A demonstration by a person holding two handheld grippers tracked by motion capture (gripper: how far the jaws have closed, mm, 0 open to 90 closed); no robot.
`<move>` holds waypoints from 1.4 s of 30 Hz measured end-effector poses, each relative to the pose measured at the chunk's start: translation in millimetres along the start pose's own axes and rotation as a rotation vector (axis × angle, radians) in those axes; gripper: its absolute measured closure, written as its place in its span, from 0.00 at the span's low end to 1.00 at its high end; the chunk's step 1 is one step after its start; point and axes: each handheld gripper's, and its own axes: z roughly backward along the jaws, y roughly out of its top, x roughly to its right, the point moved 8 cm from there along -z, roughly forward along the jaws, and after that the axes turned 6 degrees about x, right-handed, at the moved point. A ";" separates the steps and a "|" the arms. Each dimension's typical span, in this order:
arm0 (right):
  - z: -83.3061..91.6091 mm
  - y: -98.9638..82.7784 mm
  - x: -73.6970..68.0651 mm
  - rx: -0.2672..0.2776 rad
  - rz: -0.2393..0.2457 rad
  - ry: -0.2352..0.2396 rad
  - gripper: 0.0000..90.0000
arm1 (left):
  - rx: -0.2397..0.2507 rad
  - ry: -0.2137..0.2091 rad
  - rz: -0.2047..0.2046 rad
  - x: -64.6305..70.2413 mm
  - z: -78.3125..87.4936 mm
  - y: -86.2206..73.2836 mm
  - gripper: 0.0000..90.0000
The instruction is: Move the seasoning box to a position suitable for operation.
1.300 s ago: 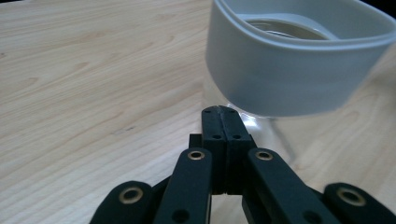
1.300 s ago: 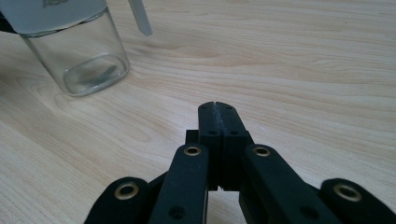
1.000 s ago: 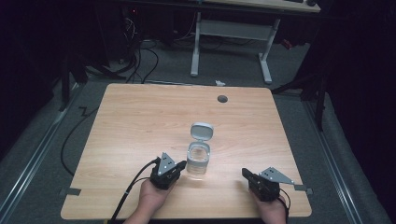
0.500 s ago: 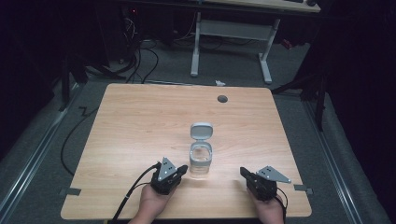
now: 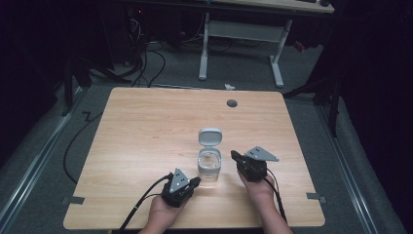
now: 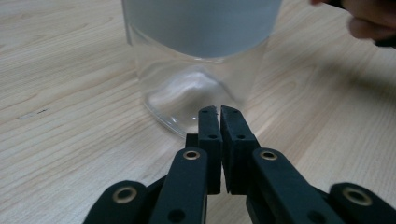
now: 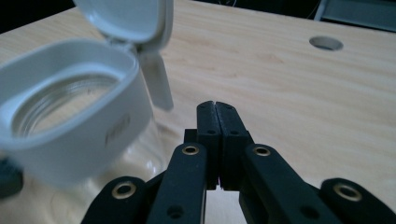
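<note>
Right gripper (image 5: 234,156) had swung in from the table's near right edge to sit just beside the clear glass jar with a white plastic collar (image 5: 209,168), while the jar itself stayed put near the middle of the front half of the light wooden table (image 5: 146,126). Its white hinged flip lid (image 5: 210,137) stood open, tilted back on the far side. In the right gripper view the collar (image 7: 70,116) and open lid (image 7: 126,18) sat close on the left of the closed, empty jaws, apart from them.

Left gripper (image 5: 196,181) lay low by the jar's near left base; its jaws had just been opening a crack, with a thin slit between the pads and nothing between them. The left gripper view showed its tips just short of the glass base (image 6: 196,100); contact was hard to tell.

Risks, as I judged them: both sets of jaws were too narrow to take the jar or lid, so any push forward would shove the glass, not grip it. A poke low on smooth glass could slide or tip it. A sideways knock from the right gripper on the collar could topple it, or snap the lid shut. The round grey cable hole (image 5: 232,103) was well apart, no concern.
</note>
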 end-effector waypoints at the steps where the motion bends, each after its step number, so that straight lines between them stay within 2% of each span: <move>1: -5.2 4.4 -0.6 0.003 0.004 0.000 0.99 | 0.000 0.002 0.004 -0.9 0.3 0.4 0.96; 3: -14.4 12.5 -1.4 0.006 0.002 -0.003 0.99 | 0.007 0.004 0.022 -2.1 1.4 2.4 0.96; 6: -24.5 25.0 -2.0 0.020 0.012 -0.008 0.99 | 0.006 -0.005 -0.003 0.9 2.0 0.1 0.97; 9: -30.2 37.3 -2.0 0.039 0.022 -0.012 0.99 | 0.002 0.000 0.008 -1.0 1.0 0.8 0.97; 11: -32.1 44.8 -1.6 0.054 0.024 -0.013 0.99 | -0.005 0.010 0.030 -3.3 -1.0 1.5 0.97; 15: -33.6 55.0 -1.1 0.073 0.022 -0.016 0.99 | -0.030 0.005 0.008 -1.8 -2.1 -2.5 0.97; 16: -34.2 63.2 -3.3 0.086 0.022 -0.010 0.99 | -0.035 0.004 0.005 -1.5 -2.4 -3.4 0.97; 18: -34.6 68.9 -5.8 0.099 0.027 -0.003 0.99 | -0.037 0.008 0.012 -2.2 -2.9 -3.1 0.97; 27: -31.1 79.4 -11.0 0.128 0.028 0.023 0.99 | -0.044 0.012 0.018 -3.4 -4.4 -3.3 0.97; 33: -23.7 79.5 -18.0 0.136 0.050 0.036 0.99 | -0.041 0.013 0.019 -3.4 -4.4 -2.8 0.97; 42: -13.4 73.8 -22.0 0.143 0.055 0.046 0.99 | -0.034 0.011 0.030 -3.8 -4.1 -1.2 0.99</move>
